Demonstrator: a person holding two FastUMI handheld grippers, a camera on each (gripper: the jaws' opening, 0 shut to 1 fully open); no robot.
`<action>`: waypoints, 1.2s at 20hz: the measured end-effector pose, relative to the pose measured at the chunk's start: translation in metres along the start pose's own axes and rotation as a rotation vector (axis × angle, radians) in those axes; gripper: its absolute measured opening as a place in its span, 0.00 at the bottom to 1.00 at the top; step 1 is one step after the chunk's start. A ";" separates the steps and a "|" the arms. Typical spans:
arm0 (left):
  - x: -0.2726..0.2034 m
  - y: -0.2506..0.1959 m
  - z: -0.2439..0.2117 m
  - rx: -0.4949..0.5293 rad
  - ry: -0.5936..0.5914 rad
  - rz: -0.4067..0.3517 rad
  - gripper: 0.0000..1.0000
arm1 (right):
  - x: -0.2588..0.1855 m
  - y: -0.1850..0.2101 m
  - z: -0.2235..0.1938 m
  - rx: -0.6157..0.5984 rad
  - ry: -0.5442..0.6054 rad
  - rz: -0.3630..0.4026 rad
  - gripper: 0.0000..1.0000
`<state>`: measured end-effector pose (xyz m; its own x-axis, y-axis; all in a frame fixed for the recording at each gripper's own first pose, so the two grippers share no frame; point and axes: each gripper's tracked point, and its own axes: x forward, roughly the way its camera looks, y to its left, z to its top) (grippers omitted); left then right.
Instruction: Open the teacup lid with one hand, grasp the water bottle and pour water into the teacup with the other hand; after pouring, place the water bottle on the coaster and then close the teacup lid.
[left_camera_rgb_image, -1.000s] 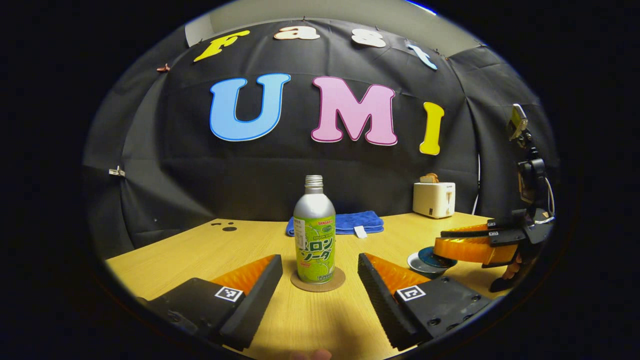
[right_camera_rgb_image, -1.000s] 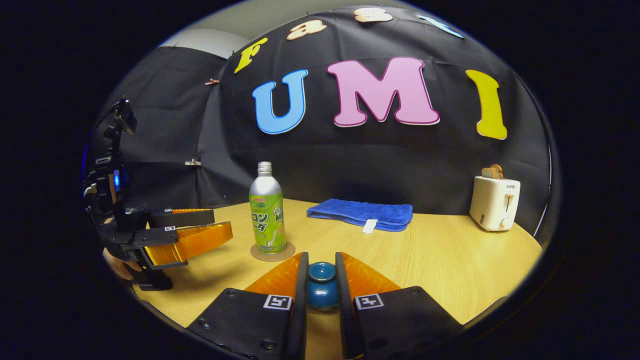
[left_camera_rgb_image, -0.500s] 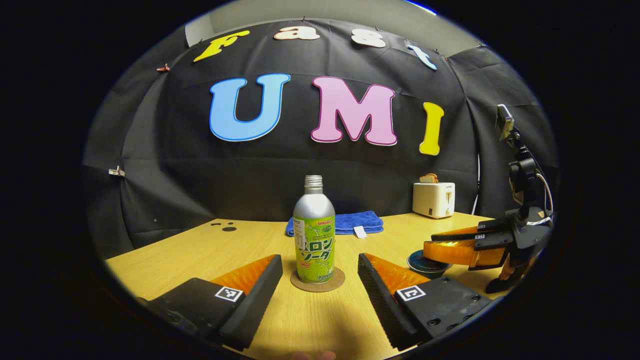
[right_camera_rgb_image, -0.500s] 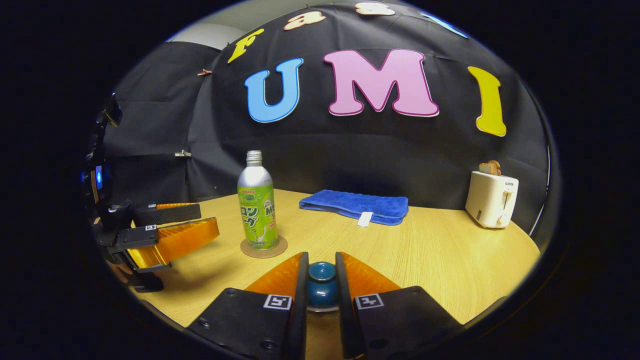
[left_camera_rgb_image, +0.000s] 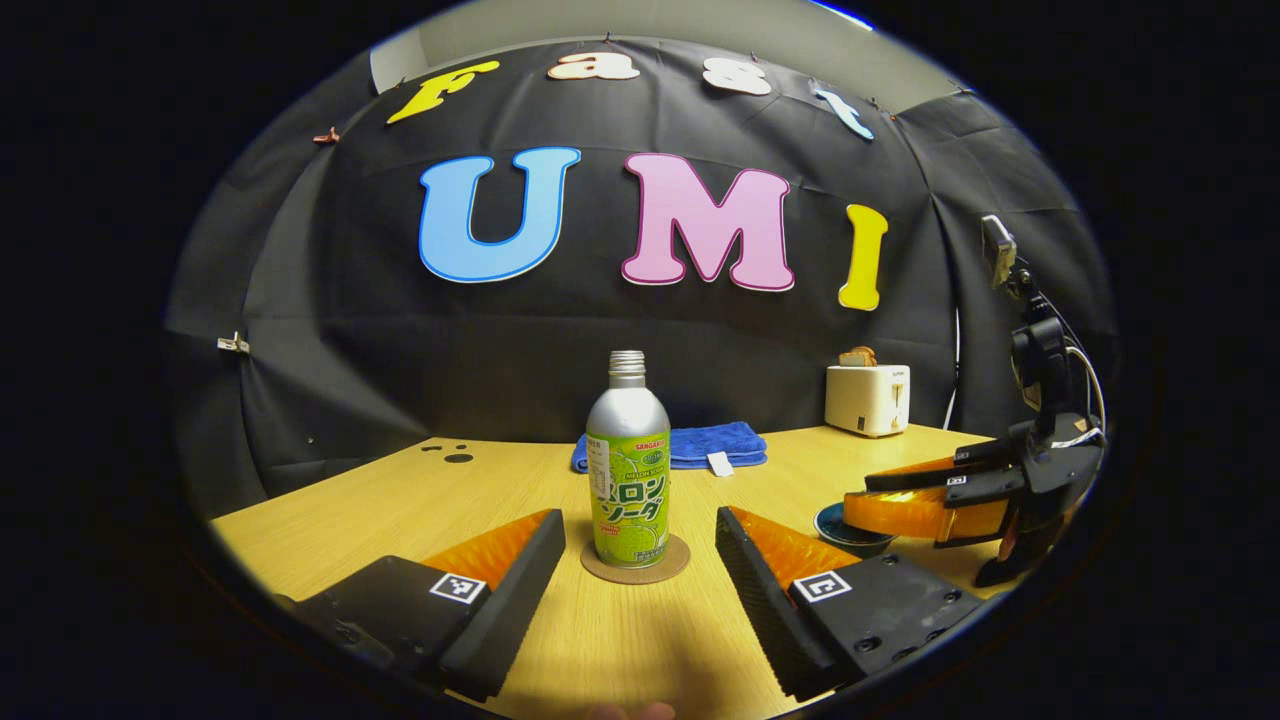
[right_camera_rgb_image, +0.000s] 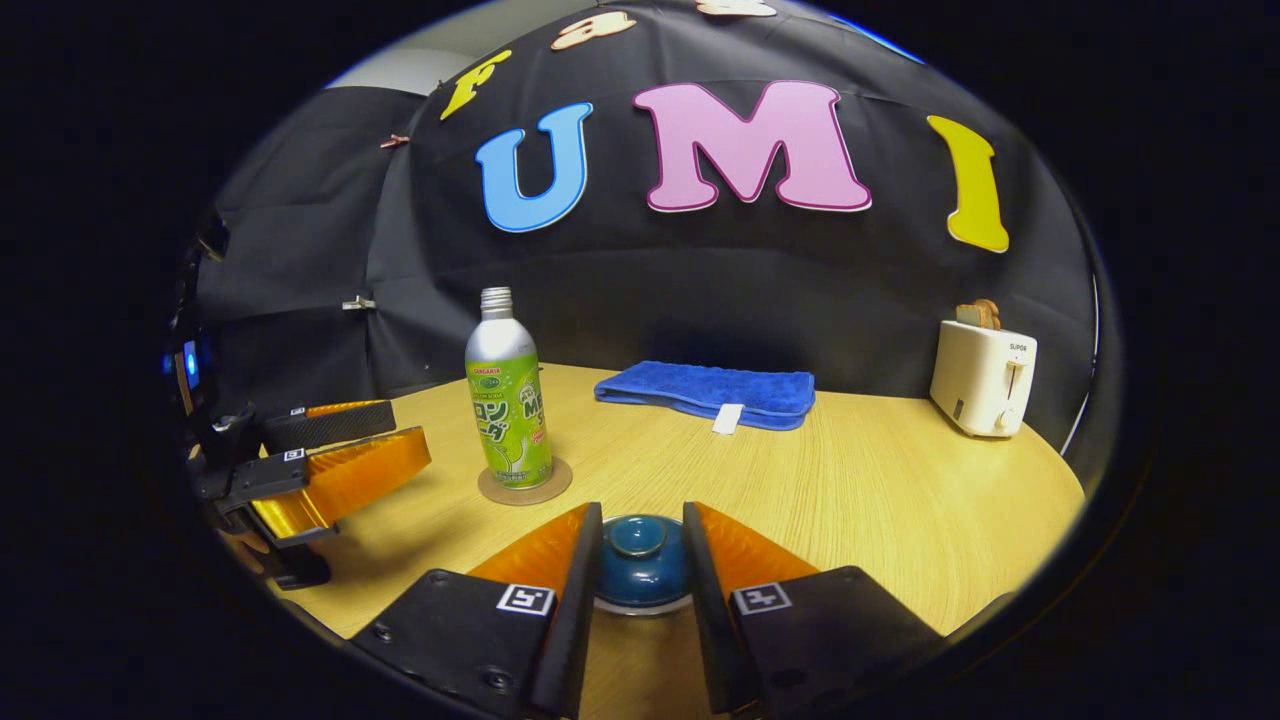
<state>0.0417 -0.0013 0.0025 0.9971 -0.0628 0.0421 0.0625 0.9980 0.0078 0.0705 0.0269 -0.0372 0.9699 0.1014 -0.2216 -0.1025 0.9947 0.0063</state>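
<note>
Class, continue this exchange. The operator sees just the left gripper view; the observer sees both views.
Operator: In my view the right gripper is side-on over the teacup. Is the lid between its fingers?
Observer: Yes. In the right gripper view the lid sits between the two fingers of the right gripper, knob up. I cannot tell whether they press on it.
Operator: Is my left gripper touching the bottle?
Observer: No. Seen side-on from there, the left gripper is open and stops short of the bottle, with bare table between them.
</note>
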 end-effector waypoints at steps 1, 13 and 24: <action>0.000 0.000 0.000 0.001 0.000 0.000 0.96 | -0.002 0.000 0.002 -0.001 -0.014 -0.002 0.47; 0.000 0.000 0.000 0.002 -0.001 -0.008 0.96 | -0.063 -0.021 0.020 0.006 -0.215 -0.070 0.96; 0.001 0.001 0.000 0.002 -0.001 -0.009 0.96 | -0.099 -0.076 0.016 0.015 -0.221 -0.166 0.96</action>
<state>0.0424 -0.0005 0.0023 0.9965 -0.0718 0.0432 0.0714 0.9974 0.0104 -0.0141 -0.0586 -0.0006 0.9980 -0.0635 -0.0029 0.0635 0.9980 0.0027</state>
